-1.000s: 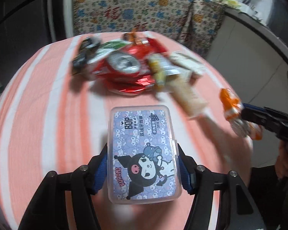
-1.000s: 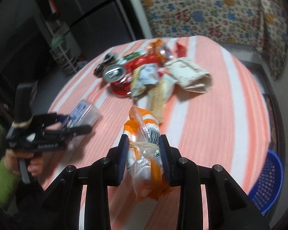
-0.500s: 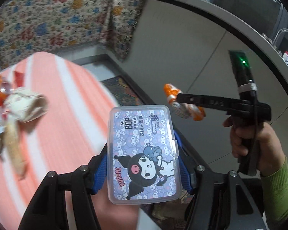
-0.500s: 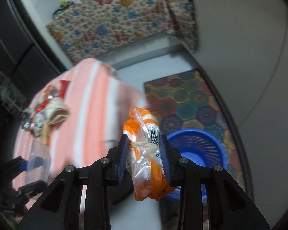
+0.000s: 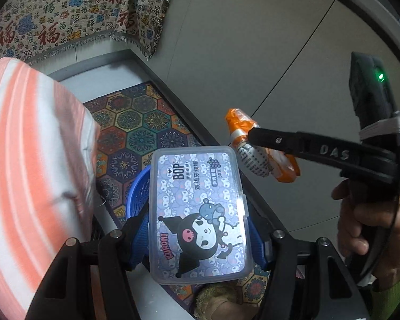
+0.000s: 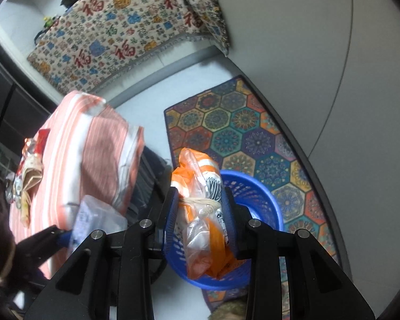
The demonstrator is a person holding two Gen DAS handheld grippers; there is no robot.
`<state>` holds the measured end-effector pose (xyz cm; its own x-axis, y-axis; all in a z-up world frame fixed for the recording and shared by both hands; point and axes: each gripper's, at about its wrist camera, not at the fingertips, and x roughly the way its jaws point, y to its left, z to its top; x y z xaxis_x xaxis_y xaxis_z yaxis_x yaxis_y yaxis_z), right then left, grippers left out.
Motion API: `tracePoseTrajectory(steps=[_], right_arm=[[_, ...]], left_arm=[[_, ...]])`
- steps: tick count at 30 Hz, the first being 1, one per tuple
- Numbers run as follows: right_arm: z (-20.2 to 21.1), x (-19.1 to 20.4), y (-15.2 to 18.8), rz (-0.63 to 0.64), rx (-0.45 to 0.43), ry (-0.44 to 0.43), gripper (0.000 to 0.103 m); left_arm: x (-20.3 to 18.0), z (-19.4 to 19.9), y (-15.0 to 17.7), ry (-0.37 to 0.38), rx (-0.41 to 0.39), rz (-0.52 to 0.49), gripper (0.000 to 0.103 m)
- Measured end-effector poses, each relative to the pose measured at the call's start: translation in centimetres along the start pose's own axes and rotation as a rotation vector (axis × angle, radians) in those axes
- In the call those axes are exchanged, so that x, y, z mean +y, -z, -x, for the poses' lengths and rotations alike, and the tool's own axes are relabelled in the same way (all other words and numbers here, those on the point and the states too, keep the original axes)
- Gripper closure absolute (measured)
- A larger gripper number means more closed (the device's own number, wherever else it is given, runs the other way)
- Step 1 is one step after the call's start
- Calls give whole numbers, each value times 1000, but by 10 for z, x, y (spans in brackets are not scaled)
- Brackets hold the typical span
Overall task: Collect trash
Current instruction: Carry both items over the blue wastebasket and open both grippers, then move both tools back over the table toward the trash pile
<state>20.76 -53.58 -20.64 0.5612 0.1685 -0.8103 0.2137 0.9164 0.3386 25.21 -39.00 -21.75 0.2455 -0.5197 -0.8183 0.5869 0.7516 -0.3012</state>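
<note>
A grey floor with a hexagon-patterned mat [image 6: 242,133] lies below both grippers, with the orange-and-white striped table [image 6: 88,154] off to the left of each and a few scraps of trash still on its far end. The left gripper [image 5: 200,229] is clamped across the short sides of a clear plastic floss-pick box [image 5: 200,213], whose long axis runs straight ahead along the fingers. The right gripper [image 6: 201,213] pinches a crumpled orange-and-clear wrapper [image 6: 202,213] that hangs lengthwise between its pads.

The blue basket [image 6: 256,200] decides the next move. From the right gripper it sits directly beneath and just ahead — the wrapper's lower end already hangs within its rim as seen from this camera. From the left gripper only a sliver of the basket [image 5: 138,194] shows, under the box's left edge and mostly hidden. Judging by this, the right hand is better lined up to drop first; the left probably needs a small shift leftward to centre the box over the opening.
</note>
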Motion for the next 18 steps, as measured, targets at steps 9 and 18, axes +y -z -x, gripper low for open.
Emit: tracePoseTrajectory(steps=[9,18], right_arm=[[4,-21,-3,-81,-25,-7,44],[33,-9,-5,-46,-126,31,31]], left_arm=[[-10,-34,6,-14,23,1,32],[-44,57,25,-147,-164,-80,31]])
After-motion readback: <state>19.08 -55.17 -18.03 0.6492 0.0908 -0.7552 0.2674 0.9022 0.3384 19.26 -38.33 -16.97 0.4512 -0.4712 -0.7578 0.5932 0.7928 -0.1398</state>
